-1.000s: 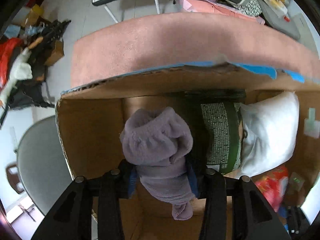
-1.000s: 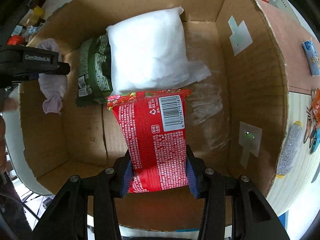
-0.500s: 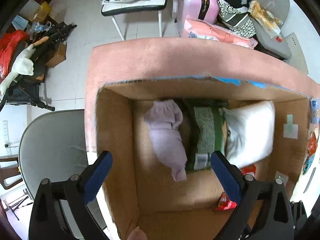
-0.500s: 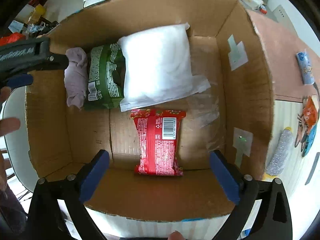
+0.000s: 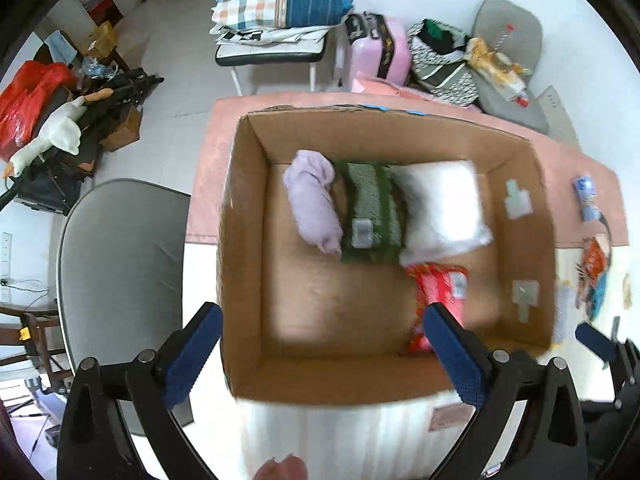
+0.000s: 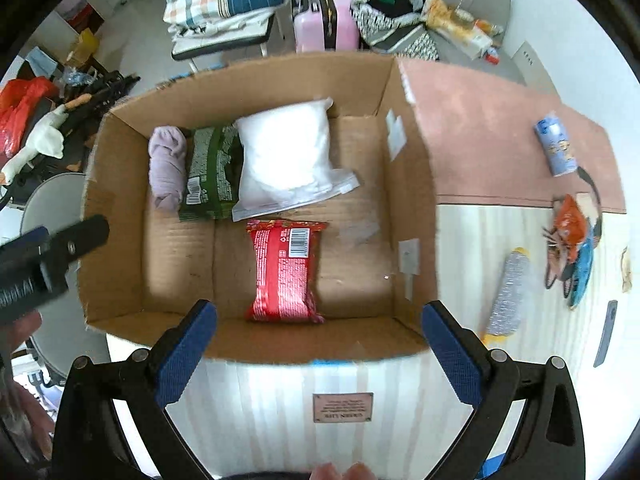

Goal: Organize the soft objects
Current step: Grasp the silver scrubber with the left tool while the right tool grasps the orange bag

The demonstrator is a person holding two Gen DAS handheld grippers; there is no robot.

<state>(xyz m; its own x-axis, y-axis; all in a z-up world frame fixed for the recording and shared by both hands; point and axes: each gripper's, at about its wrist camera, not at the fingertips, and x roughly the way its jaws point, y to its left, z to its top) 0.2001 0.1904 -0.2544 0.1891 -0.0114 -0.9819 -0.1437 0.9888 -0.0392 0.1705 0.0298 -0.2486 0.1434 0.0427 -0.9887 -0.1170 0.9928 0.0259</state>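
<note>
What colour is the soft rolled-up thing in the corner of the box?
The rolled cloth is pale lilac; clearest in the right wrist view.

Pale wood table (image 6: 460, 240), part covered by a pink mat (image 6: 492, 128)

A cardboard box (image 6: 412, 200) sits on table and mat. The mat carries a blue packet (image 6: 556, 148); the bare wood carries a silver-grey roll (image 6: 508, 292) and an orange and blue packet (image 6: 574, 240).

Legible text is scarce. A small brown plaque (image 6: 343, 407) on the table front, at 6 o'clock in the right wrist view, reads upside down, seemingly "GREEN LIFE". The red packet (image 6: 285, 271) and green packet (image 6: 209, 172) carry barcodes; their print is unreadable.
</note>
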